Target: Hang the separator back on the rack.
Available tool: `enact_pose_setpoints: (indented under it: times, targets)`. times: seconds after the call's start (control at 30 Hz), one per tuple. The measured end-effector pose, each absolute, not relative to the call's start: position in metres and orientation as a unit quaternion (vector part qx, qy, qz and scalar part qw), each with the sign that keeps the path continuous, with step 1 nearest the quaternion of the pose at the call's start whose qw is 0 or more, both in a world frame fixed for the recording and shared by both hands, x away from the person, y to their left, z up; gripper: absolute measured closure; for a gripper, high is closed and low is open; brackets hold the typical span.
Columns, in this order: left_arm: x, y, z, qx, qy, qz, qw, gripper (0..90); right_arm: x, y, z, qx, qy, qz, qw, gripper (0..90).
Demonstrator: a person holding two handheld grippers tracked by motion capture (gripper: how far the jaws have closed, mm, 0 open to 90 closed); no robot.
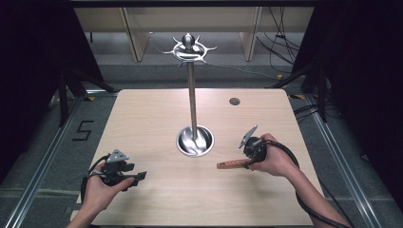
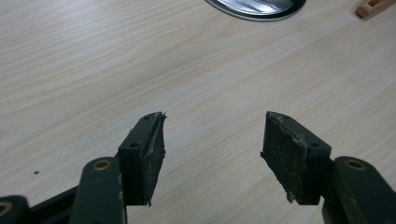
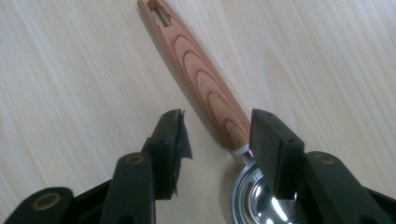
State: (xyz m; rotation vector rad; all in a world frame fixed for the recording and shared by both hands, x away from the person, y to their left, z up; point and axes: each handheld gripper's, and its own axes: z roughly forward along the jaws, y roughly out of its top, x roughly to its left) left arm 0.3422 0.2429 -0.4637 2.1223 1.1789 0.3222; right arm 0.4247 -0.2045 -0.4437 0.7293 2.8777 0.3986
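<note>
A pale wood-grain surface point(image 1: 157, 199) stood in a dark-curtained room, with a "5" point(image 1: 83, 130) marked on the floor to its left. At its centre a steel utensil stand point(image 1: 192, 95) rose from a round, shiny dish base point(image 1: 195, 141) to a ring of hooks point(image 1: 189, 49). The left tool point(image 1: 138, 176) hovered low near the front left, jaws spread wide over bare wood. The right tool point(image 3: 217, 140) stood spread over a wooden-handled spoon point(image 3: 198, 74) lying flat right of the base, touching neither pad. Its long axis ran roughly left to right, handle end with a slot pointing toward the centre, steel bowl point(image 3: 254, 196) under the tool. Stamped lettering on the neck was too small to read.
</note>
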Motion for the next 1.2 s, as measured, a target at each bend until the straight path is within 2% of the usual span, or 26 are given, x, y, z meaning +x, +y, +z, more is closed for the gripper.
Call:
enact_pose_setpoints:
  times: [0.47, 0.83, 1.2]
  targets:
    - [0.344, 0.24, -0.465, 0.809, 0.459, 0.121, 0.346, 37.9, 0.437, -0.199, -0.443, 0.174, 0.978, 0.1, 0.051, 48.3]
    - [0.343, 0.241, -0.466, 0.815, 0.456, 0.118, 0.338, 37.9, 0.449, -0.19, -0.462, 0.146, 0.985, 0.075, 0.053, 48.7]
    - [0.343, 0.242, -0.466, 0.816, 0.454, 0.12, 0.337, 37.8, 0.456, -0.184, -0.472, 0.107, 0.991, 0.046, 0.064, 53.8]
